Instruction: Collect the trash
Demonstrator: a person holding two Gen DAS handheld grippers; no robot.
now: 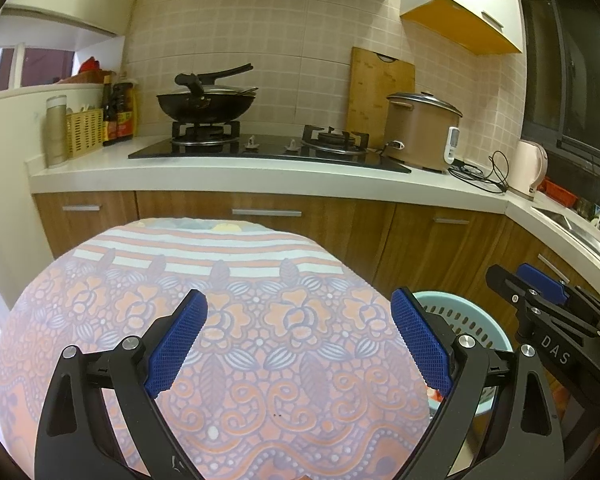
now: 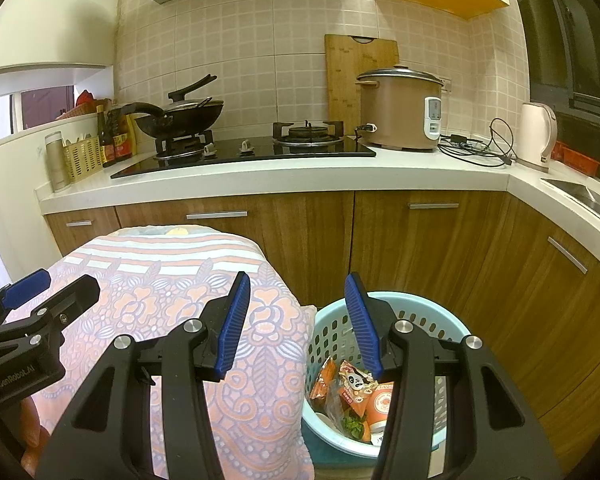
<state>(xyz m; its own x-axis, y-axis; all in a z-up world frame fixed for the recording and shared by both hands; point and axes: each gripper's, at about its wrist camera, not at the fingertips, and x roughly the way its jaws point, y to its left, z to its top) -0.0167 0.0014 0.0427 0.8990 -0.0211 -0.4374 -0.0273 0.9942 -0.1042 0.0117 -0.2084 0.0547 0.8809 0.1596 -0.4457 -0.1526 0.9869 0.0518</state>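
Orange wrappers [image 2: 354, 386] crumpled in pale-blue perforated basket [image 2: 440, 312]; left gripper [image 1: 298, 336], right gripper [image 2: 298, 320] spread wide, empty.

The right gripper [image 2: 298, 322] is hovering with its jaws spread and nothing between them, above the pale blue basket [image 2: 428, 312], which is holding orange wrappers [image 2: 356, 386] (one showing a panda) just beside the floral-cloth desk [image 2: 148, 304].

A home kitchen: a wok [image 2: 180, 118] sits on a gas hob [image 2: 244, 152] at centre frame, a rice cooker [image 2: 400, 112] and kettle [image 2: 538, 136] stand right, tiled wall behind, wooden cabinets [image 2: 420, 248] below the white counter [image 2: 260, 180].
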